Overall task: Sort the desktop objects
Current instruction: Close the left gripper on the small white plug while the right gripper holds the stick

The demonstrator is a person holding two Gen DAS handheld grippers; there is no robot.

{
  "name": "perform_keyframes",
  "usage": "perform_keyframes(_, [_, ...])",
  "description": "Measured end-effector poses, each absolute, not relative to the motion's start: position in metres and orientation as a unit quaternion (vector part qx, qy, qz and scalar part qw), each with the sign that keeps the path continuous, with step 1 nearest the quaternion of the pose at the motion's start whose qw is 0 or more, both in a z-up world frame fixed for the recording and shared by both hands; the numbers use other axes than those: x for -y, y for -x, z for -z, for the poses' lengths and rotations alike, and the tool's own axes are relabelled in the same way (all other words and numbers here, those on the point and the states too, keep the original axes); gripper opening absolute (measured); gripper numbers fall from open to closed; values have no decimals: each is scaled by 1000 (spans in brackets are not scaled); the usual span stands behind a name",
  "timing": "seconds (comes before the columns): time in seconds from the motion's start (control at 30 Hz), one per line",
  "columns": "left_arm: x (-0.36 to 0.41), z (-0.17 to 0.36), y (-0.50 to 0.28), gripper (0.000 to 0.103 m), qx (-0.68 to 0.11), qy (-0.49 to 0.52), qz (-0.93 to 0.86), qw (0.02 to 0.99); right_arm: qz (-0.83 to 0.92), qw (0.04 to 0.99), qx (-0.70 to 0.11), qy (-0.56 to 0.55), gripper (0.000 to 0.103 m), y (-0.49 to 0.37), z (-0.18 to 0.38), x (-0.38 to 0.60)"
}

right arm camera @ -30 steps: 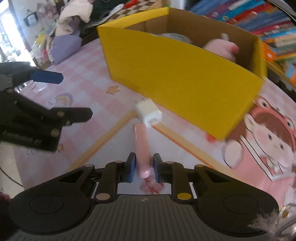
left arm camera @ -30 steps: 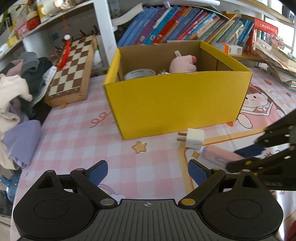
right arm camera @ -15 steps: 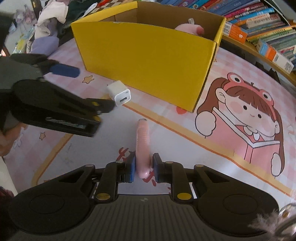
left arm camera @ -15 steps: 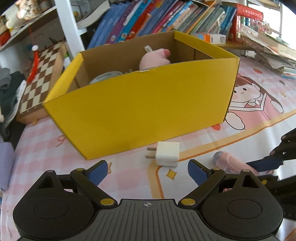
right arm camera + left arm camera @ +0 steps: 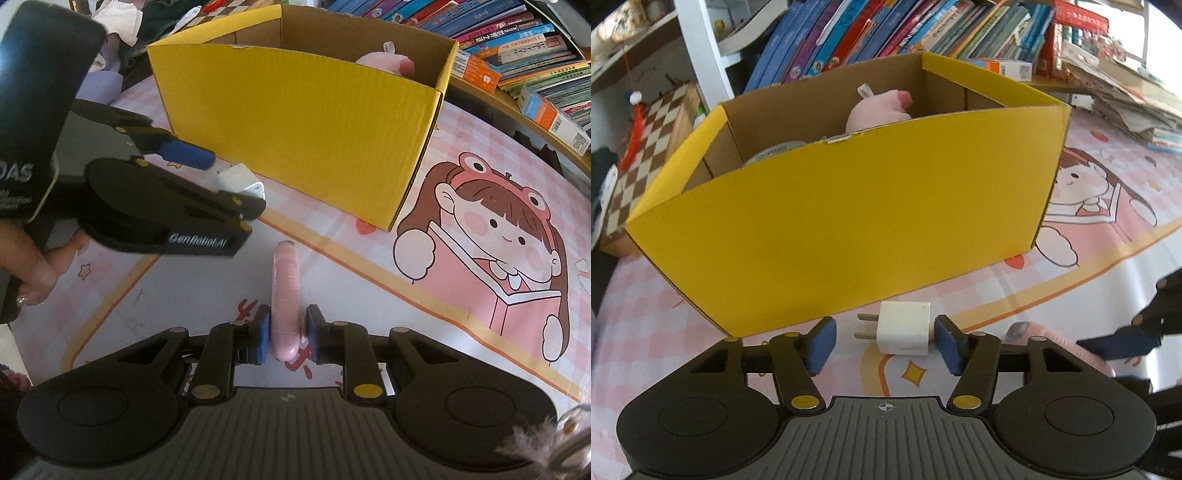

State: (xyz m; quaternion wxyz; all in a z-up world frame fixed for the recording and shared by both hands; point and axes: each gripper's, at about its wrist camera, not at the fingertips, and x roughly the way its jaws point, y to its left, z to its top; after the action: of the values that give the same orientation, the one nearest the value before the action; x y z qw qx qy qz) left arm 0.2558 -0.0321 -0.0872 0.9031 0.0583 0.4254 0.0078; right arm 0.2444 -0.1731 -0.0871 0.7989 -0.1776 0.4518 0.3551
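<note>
A white charger plug (image 5: 903,326) lies on the pink tablecloth just in front of the yellow cardboard box (image 5: 849,229). My left gripper (image 5: 882,341) straddles the plug and its jaws are closing. The right pad is at the plug's side, while the left pad stands clear of the prongs. In the right wrist view the left gripper (image 5: 221,179) reaches over the plug (image 5: 245,184) beside the box (image 5: 303,110). My right gripper (image 5: 284,332) is shut on a pink stick-shaped gadget (image 5: 284,288), which points toward the box.
Inside the box are a pink plush toy (image 5: 875,110) and a tape roll (image 5: 775,153). A chessboard (image 5: 646,147) leans at the far left and books (image 5: 886,29) fill the shelf behind. Paper stacks (image 5: 1126,99) sit at the right. A person's hand (image 5: 40,266) holds the left gripper.
My left gripper came forward and down to the plug, and its jaws narrowed around it. The right gripper kept its grip on the pink gadget and hardly moved.
</note>
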Motion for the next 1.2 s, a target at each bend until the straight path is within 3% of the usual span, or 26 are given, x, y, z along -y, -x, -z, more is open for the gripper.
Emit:
perform_keyframes(0.17, [26,89,-259,43,-427,-30,3,904,-354,799,-453,178,20,-244,87,172])
perform_keyframes(0.5, [21,86,-252,42,-431,-16,20,902,-347,802,-453,177,28,-253,87,178])
perform_keyframes(0.6, [17,83,-243,42,-432,-10,23,901,-342,803,-454,180,18,-252,88,177])
perform_keyframes(1.2, [3,58,-188,42,-416,14,22,909,-335,810,-452,165,18,-219,74,171])
